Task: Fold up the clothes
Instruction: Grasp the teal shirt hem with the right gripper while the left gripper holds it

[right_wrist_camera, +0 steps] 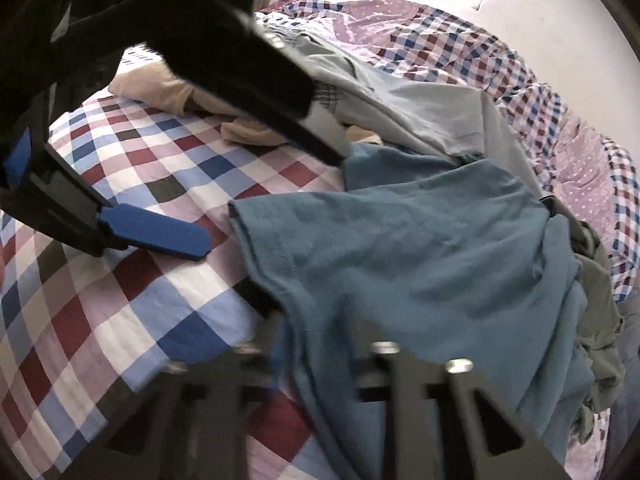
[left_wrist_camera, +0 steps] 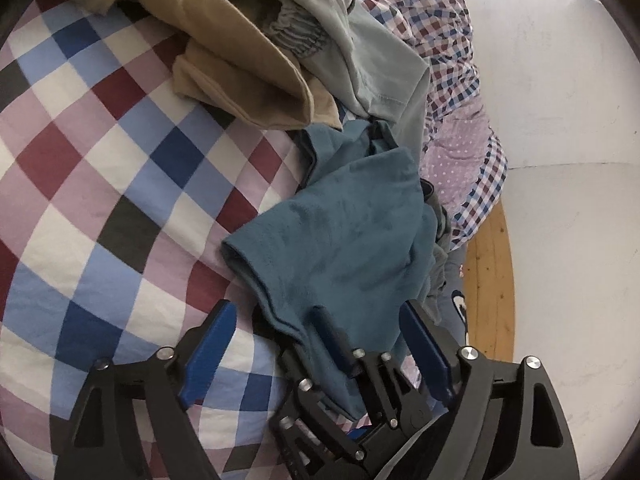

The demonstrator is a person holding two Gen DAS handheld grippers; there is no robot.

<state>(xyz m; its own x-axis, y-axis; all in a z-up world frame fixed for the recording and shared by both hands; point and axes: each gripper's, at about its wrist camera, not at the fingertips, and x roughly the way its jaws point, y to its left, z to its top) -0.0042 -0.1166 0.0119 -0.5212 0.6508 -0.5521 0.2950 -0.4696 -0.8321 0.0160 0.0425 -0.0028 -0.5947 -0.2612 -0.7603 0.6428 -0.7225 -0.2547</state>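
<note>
Laundry in a heap on a bed [left_wrist_camera: 100, 160] with a checked cover: a teal shirt [left_wrist_camera: 344, 232] lies rumpled at the near edge of the pile, one sleeve spread over the checks and its hem drawn toward the cameras. Behind it lie a tan garment [left_wrist_camera: 248, 64] and a grey-green one [left_wrist_camera: 360, 52] with an elastic waist, both crumpled and overlapping, with a bunched quilt [left_wrist_camera: 456, 152] along the far side. An olive piece [right_wrist_camera: 600, 320] is wedged under the shirt's far edge. The left tongs [left_wrist_camera: 318, 304] stand wide open, holding nothing, one blue pad above the bare cover and the other beside the shirt. The right tongs [left_wrist_camera: 332, 340] reach in between them, drawn narrow, and appear to pinch the shirt's hem (their tips are buried under cloth in their own blurred view, so the grip is judged, not plainly seen). As to progress, no garment in either view lies flat or squared into a fold, and no neat stack shows on the stretch of bed visible. Whether folded pieces sit outside the frame cannot be told. The shirt looks to be the piece in hand, taken by an edge. It, the tan piece, the grey-green piece and the olive one all remain to be folded.
</note>
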